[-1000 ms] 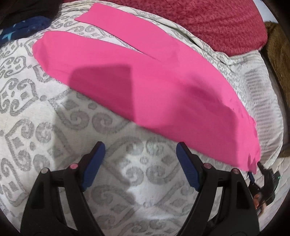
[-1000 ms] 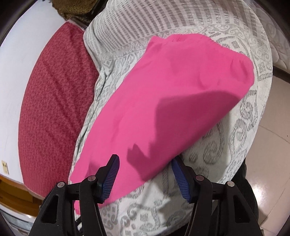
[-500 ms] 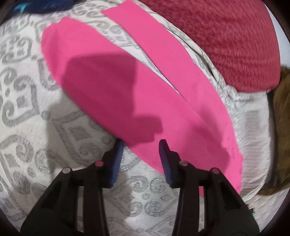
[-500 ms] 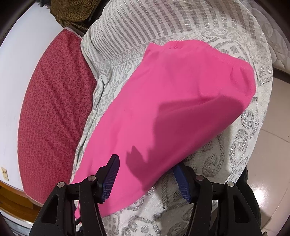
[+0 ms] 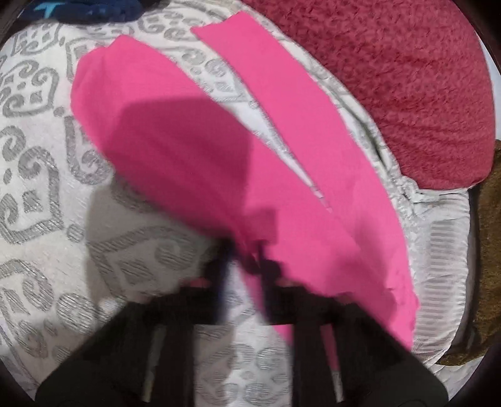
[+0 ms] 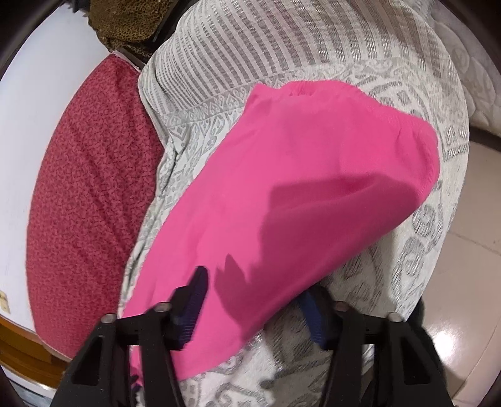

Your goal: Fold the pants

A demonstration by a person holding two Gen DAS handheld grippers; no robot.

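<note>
The pink pants (image 5: pixel 219 150) lie spread flat on a bed, over a white cover (image 5: pixel 47 175) with a grey scroll pattern. No bin or basket shows in either view; the bed alone carries them.

In the left view their long axis runs on a slant, from the two leg ends at the upper left down to the waist end at the lower right. The legs fork apart, with a wedge of cover showing between them. The left gripper (image 5: pixel 242 250), blurred, has pinched shut on the near edge of the nearer leg, about where the legs join.

The right view shows the other end: the gathered waistband (image 6: pixel 360 100) at the top, the cloth running down toward the camera. The right gripper (image 6: pixel 253 300) straddles the near edge of the pants, its jaws closing with cloth between them; whether the pads (image 6: pixel 195 300) press yet I cannot tell.

Only the left view shows the leg ends and some dark blue cloth (image 5: pixel 87 9) at the head of the bed. Only the right view shows the tiled floor (image 6: pixel 469 250). A red blanket (image 5: pixel 407 94) beside the cover shows in both.
</note>
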